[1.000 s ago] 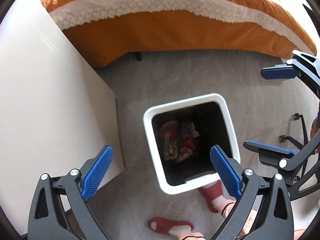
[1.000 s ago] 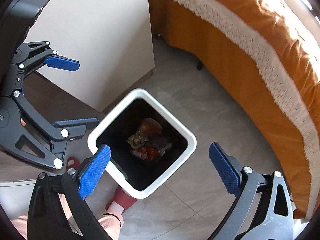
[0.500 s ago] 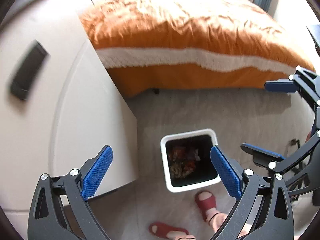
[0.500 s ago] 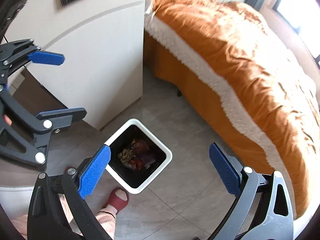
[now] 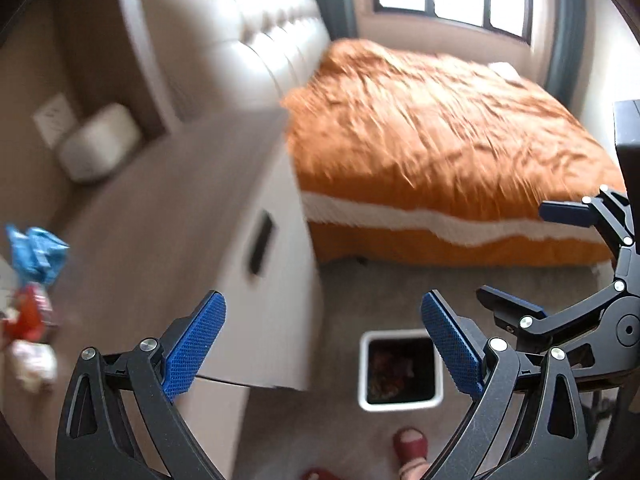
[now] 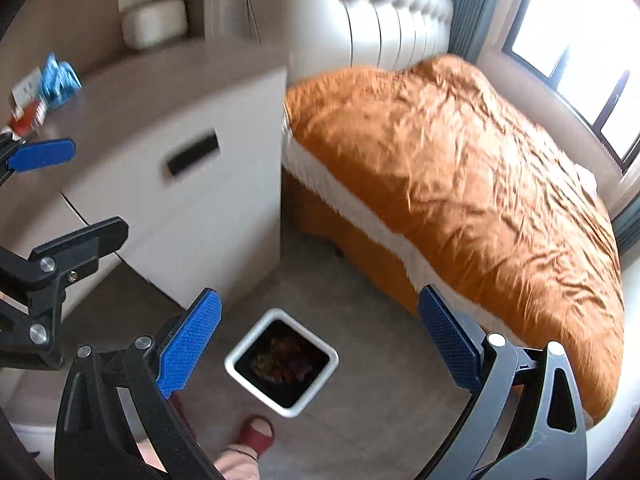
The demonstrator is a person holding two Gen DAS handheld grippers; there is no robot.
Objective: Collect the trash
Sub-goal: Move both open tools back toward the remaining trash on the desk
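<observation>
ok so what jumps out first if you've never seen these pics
The orange bedspread fills the right side, running toward the window. Below, on the floor beside the white cabinet, stands a white bin holding wrappers, while both grippers, left and right, hang open above it.

Left tool and right tool: black linkage frames, silver pivot screws, blue knurled pads. Person wears red slippers.
</observation>
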